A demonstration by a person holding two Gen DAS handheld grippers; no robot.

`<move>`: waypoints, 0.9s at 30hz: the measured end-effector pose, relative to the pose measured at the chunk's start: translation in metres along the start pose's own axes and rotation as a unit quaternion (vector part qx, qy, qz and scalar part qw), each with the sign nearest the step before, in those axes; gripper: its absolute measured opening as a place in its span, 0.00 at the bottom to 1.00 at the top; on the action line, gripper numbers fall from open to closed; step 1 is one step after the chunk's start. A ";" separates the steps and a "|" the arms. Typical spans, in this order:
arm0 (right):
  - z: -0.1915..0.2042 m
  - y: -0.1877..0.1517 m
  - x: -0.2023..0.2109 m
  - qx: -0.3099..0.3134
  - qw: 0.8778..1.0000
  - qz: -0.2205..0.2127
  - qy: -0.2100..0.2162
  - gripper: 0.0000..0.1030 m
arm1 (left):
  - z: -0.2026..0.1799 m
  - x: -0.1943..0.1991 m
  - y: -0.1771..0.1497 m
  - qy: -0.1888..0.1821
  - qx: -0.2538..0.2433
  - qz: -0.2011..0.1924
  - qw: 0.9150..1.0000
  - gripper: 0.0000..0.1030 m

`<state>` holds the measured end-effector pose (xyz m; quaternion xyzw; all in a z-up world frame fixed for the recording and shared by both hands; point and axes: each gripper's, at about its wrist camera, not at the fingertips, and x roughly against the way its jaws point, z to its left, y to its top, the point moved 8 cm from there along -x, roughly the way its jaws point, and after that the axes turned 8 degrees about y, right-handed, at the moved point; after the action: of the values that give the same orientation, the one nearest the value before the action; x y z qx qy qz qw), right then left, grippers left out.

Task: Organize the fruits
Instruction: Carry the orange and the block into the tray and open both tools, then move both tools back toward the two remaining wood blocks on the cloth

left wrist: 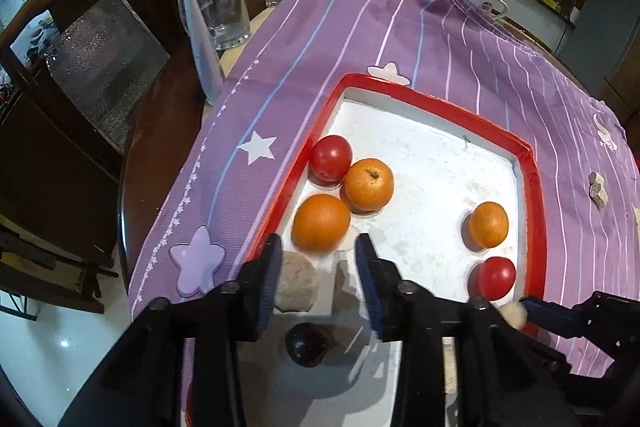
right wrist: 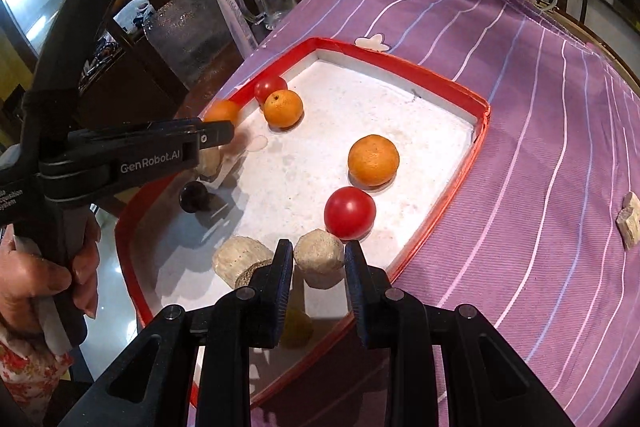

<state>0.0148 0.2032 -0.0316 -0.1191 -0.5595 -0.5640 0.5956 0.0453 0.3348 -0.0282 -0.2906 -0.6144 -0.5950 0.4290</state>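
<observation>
**Pale lump between the right tool's fingers, fruit scattered in the tray**

Pale rough fruit (right wrist: 319, 252) sitting on the tray floor, flanked by the right tool (right wrist: 318, 259), fingers apart, not yet pinching. Best closed gently and squarely across the widest part, likely clear of the red tomato (right wrist: 349, 213) just beyond. Left tool (left wrist: 318, 251) also spread, empty, hovering by an orange (left wrist: 321, 223).

Red-rimmed tray (right wrist: 436, 77) on the purple-clothed desk (right wrist: 540, 131): three oranges, two tomatoes, more pale lumps, one dark fruit (right wrist: 195, 196). Near-left lump (right wrist: 240, 259) close beside the target.
</observation>
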 end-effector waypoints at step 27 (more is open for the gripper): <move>-0.071 -0.026 0.105 -0.097 0.990 -0.099 -0.040 0.37 | -0.054 0.118 -0.025 0.071 0.016 -0.055 0.996 0.81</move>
<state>0.0041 0.0829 0.0151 -0.1427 -0.5345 -0.6662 0.5000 -0.0210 0.2606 0.0592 -0.2064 -0.6069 -0.6270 0.4427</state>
